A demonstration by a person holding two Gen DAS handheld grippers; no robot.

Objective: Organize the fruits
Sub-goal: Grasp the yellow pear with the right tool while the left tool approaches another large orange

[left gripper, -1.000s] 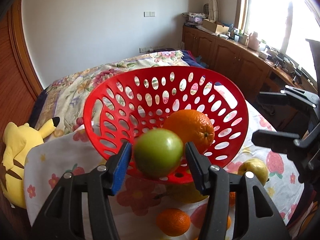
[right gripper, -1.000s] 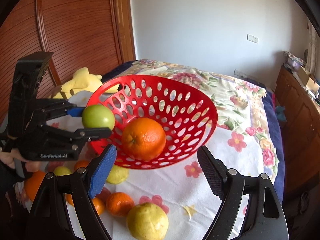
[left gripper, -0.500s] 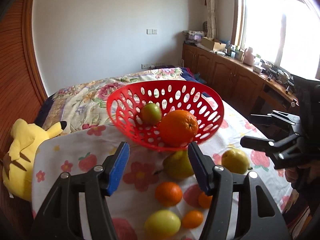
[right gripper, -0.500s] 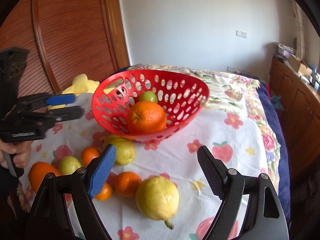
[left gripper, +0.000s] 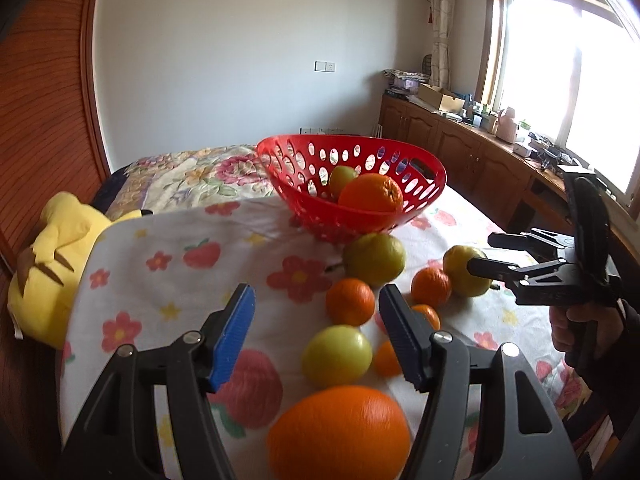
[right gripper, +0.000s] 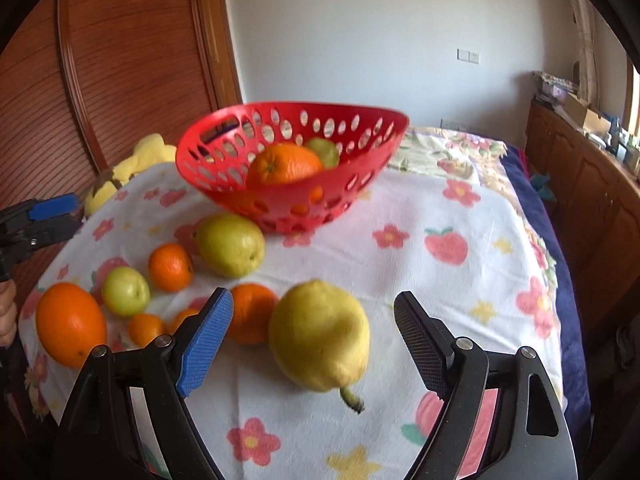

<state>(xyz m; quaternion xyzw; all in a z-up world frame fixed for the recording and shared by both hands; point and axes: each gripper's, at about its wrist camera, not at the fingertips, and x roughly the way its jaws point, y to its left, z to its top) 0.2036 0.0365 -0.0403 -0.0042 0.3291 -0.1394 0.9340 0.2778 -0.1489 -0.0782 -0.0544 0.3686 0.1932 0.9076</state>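
Risk of knocking the yellow pear across the cloth toward the red basket if the right gripper, closing yet clear of it, bumps one side first, with the left gripper opening, empty.

Yellow plush toy beside floral cloth

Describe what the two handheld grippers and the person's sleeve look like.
Both the left gripper and the right gripper have black plastic frames with silver screws. Each carries one ribbed blue pad and one dark textured pad on its fingers. A dark sleeve covers the right wrist.
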